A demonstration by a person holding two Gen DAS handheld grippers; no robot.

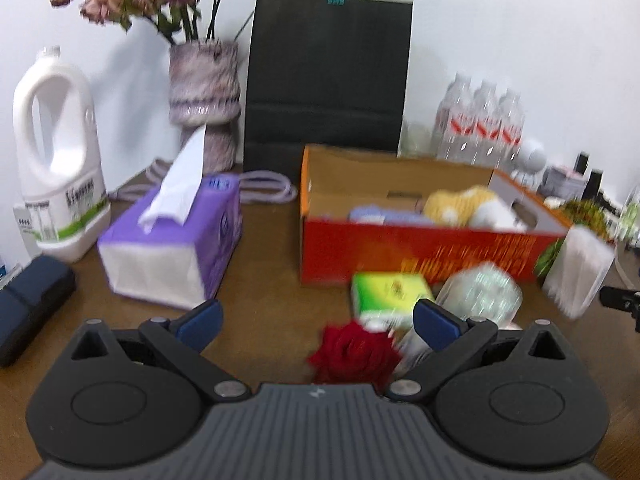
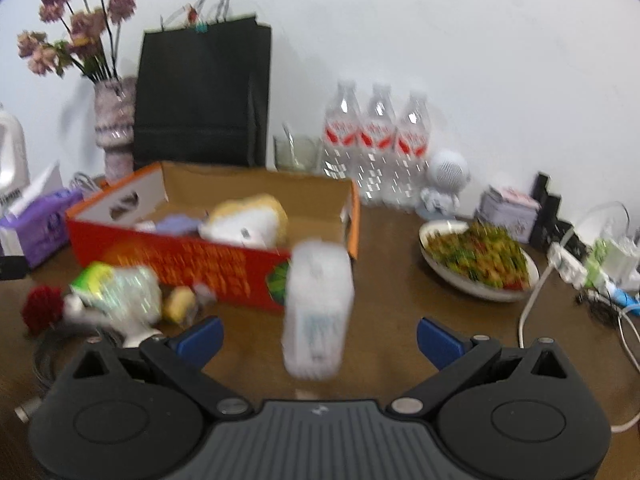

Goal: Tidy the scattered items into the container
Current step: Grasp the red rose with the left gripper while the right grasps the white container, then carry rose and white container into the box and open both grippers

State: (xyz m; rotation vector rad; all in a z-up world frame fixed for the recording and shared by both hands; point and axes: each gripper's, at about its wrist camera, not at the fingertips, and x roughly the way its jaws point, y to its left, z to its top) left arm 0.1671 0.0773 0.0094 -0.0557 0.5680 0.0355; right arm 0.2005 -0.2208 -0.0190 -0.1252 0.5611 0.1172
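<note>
red flower: lies on the bench between the wide-apart fingers of the left hand-held gripper, ready to grab.
right hand-held gripper: spread wide, holding nothing, facing white pack.
box: just behind, already has soft things inside.

left tool: jaws spread wide, blue-padded fingers well apart, nothing between them, held level and pointing forward | right tool: jaws spread wide, blue-padded fingers well apart, nothing gripped, held level and pointing forward
</note>
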